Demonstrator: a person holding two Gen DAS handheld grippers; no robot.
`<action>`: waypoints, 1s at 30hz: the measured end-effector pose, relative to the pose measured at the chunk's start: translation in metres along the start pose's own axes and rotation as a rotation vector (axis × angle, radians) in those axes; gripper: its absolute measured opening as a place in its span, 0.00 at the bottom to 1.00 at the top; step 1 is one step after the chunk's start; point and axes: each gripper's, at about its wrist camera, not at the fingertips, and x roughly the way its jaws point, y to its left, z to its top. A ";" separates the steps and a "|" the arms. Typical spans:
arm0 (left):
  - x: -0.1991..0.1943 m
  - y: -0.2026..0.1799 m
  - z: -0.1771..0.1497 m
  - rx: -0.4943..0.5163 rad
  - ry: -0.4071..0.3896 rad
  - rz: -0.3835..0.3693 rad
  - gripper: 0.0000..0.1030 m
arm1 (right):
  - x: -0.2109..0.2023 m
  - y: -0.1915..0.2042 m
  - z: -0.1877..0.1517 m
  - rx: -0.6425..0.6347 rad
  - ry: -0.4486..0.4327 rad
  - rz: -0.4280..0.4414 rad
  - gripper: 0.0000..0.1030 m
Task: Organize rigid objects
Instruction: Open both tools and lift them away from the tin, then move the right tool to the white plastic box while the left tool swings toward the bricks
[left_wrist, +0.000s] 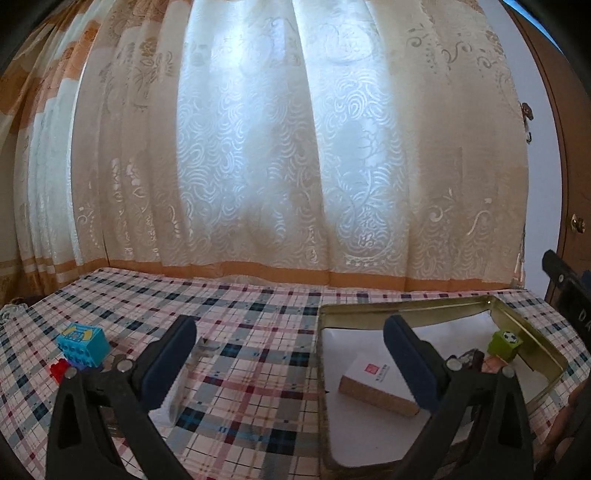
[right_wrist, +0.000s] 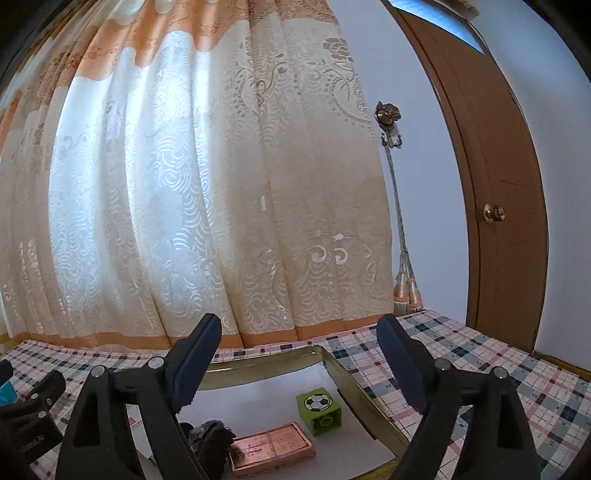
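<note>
My left gripper (left_wrist: 291, 350) is open above the checked tablecloth, with nothing between its fingers. To its left lie a blue toy brick (left_wrist: 83, 345) and a red brick (left_wrist: 61, 369). A clear plastic piece (left_wrist: 183, 384) rests by the left finger. On the right stands a gold tin (left_wrist: 406, 306) holding a white-topped cork box (left_wrist: 380, 384) and a green football cube (left_wrist: 506, 345). My right gripper (right_wrist: 299, 365) hangs open and empty over the tin (right_wrist: 354, 391). Under it are the green cube (right_wrist: 319, 410), a copper plate (right_wrist: 271, 448) and a dark lump (right_wrist: 210, 439).
A patterned curtain (left_wrist: 277, 166) hangs right behind the table's far edge. A brown door (right_wrist: 495, 206) stands to the right, with a tassel cord (right_wrist: 404, 280) on the wall beside it. Checked cloth (left_wrist: 258, 321) shows between the bricks and the tin.
</note>
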 end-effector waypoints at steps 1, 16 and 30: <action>0.000 0.001 0.000 0.004 0.001 0.000 1.00 | 0.000 0.000 0.000 0.001 -0.002 -0.011 0.85; -0.007 0.034 -0.002 0.003 -0.008 0.033 1.00 | -0.013 0.035 -0.005 -0.022 0.030 0.014 0.85; -0.009 0.073 -0.003 0.018 0.012 0.083 1.00 | -0.031 0.090 -0.018 -0.046 0.089 0.131 0.85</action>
